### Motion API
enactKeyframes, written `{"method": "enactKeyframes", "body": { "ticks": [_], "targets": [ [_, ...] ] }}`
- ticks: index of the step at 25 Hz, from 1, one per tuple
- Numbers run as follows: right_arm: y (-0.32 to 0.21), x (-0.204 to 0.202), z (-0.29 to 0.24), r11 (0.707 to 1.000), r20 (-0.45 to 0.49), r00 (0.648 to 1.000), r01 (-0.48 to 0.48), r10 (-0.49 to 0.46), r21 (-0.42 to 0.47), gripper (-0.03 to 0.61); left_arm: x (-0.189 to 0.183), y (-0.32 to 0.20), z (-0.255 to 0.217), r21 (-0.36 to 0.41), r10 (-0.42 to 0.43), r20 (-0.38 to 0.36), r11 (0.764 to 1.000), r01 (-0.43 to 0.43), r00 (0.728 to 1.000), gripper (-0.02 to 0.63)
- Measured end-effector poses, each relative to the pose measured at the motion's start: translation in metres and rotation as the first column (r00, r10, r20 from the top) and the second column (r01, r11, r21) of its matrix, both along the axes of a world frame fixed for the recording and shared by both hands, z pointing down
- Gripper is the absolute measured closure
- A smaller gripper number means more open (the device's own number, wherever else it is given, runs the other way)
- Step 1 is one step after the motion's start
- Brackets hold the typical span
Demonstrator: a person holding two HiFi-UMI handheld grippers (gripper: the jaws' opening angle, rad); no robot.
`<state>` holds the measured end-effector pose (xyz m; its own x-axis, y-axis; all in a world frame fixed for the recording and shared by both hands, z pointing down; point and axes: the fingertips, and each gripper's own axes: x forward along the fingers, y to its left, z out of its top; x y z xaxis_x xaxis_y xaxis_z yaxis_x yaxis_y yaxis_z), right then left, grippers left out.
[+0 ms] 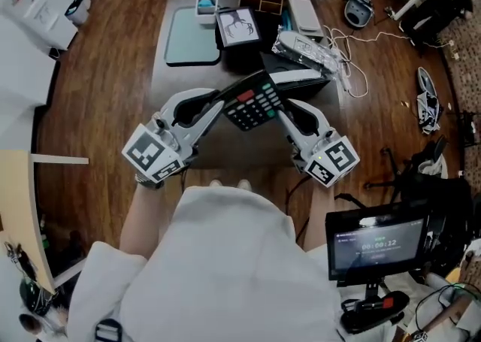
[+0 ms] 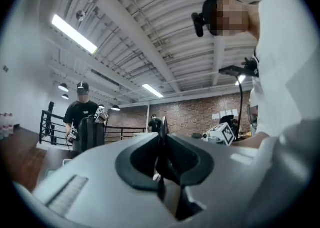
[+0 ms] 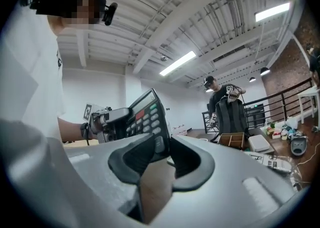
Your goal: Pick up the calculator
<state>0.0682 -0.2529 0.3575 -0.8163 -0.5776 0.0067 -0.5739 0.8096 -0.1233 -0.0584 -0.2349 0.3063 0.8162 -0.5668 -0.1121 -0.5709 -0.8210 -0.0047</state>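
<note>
Calculator [image 1: 253, 101]: held above the table [image 1: 225, 154], keys up.
Left tongs [image 1: 223, 101]: clamped on its 9 o'clock edge.
Right tongs [image 1: 282, 111]: clamped at 3 o'clock, steadying it.

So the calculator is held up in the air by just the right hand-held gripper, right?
Not quite. Two are holding it: the left hand-held gripper grips one end of the calculator and the right hand-held gripper grips the other. It is held up in the air. The head view shows both.
</note>
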Motion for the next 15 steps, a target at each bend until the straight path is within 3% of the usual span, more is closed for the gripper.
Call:
{"method": "enactKeyframes", "body": {
  "ticks": [4, 15],
  "targets": [
    [0.000, -0.003, -0.004, 0.999, -0.042, 0.999, 0.017, -0.015, 0.041, 0.474, 0.000, 0.005, -0.003, 0.083, -0.018, 0.072, 0.996, 0.012, 0.997, 0.557],
    [-0.001, -0.011, -0.004, 0.999, -0.038, 0.999, 0.027, -0.026, 0.033, 0.474, -0.011, 0.004, 0.004, 0.052, -0.043, 0.067, 0.998, 0.039, 0.997, 0.555]
  ]
}}
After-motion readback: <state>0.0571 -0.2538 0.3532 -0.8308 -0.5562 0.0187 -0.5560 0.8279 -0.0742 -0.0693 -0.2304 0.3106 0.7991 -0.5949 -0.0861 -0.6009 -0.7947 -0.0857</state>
